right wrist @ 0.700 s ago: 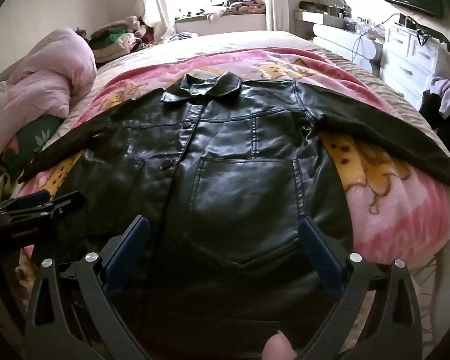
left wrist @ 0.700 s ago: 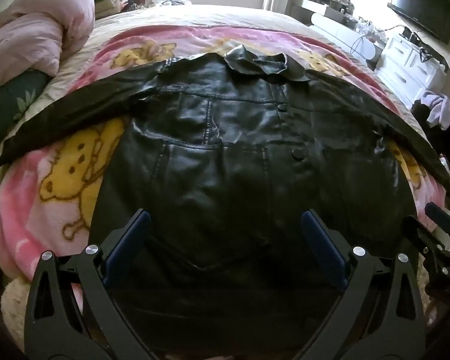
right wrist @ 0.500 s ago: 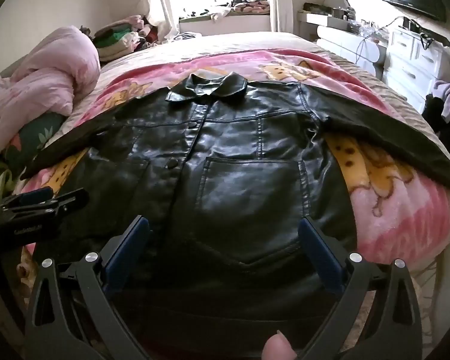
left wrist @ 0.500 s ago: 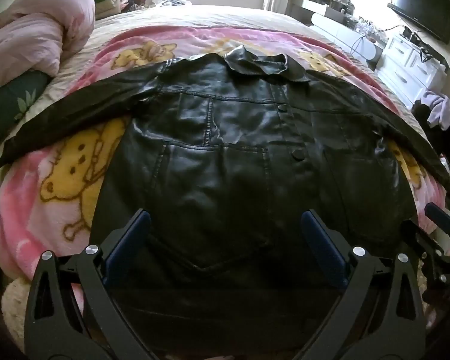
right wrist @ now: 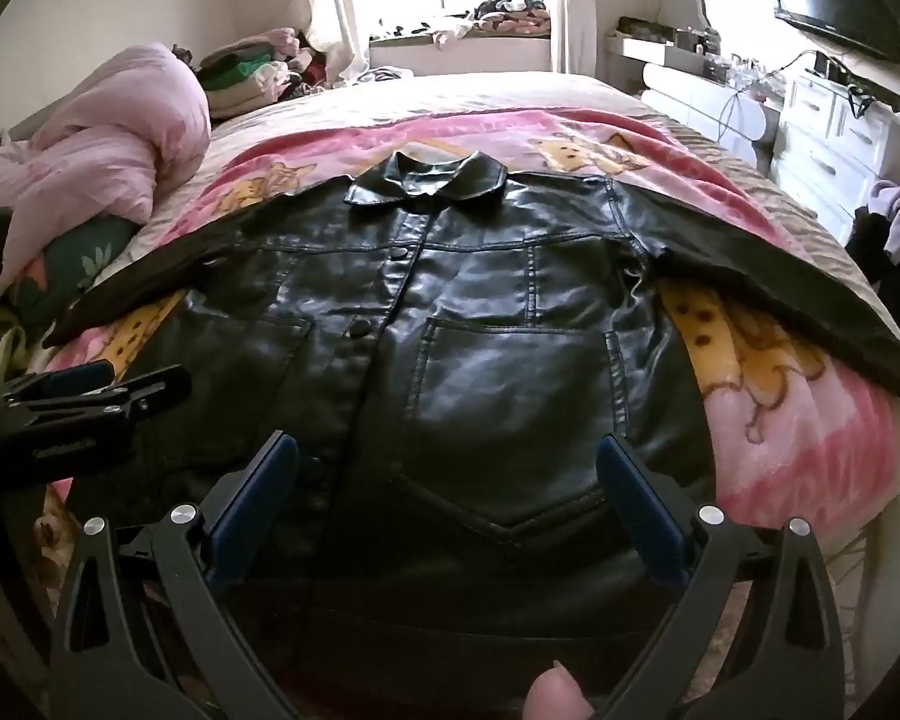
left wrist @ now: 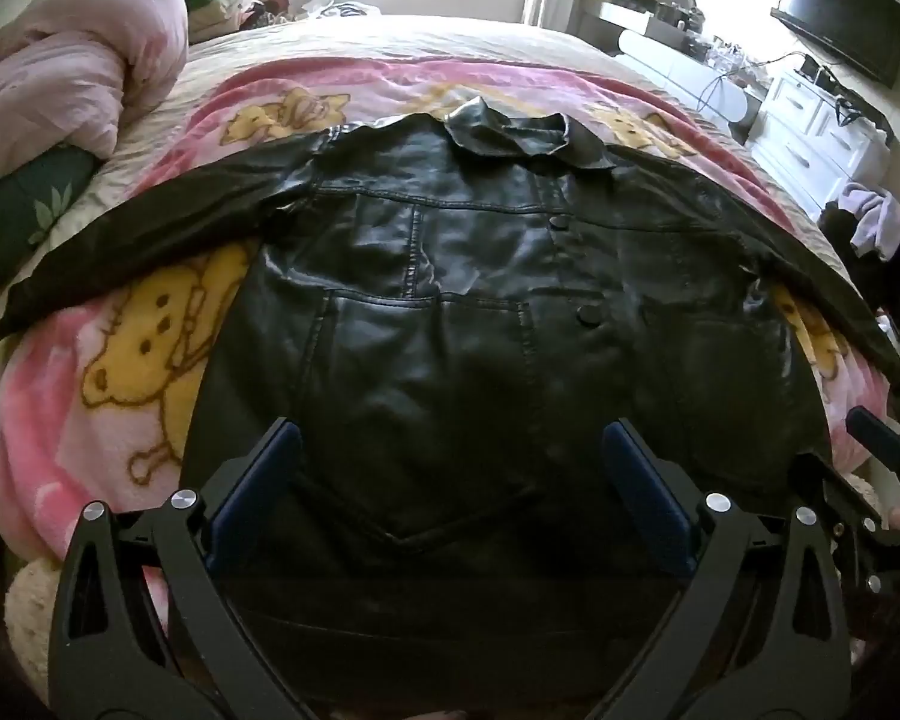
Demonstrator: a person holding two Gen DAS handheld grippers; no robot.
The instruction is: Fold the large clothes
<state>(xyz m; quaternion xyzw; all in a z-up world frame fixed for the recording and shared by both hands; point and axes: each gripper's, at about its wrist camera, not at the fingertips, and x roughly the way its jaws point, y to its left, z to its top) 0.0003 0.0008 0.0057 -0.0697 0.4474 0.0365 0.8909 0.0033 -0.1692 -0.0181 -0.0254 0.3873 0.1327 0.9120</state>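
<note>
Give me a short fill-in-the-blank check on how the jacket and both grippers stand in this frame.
1. The black leather jacket lies spread flat with its collar toward the ____.
2. It rests on a pink ____ with yellow cartoon animals.
3. Both sleeves lie ____ to the sides, not folded in.
4. The left gripper and right gripper are both ____, holding nothing.

Missing words: window; blanket; spread out; open

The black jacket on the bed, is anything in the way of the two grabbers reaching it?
Nothing visible. The jacket lies spread flat on the pink blanket, with the left gripper and right gripper both open just above its hem.
</note>
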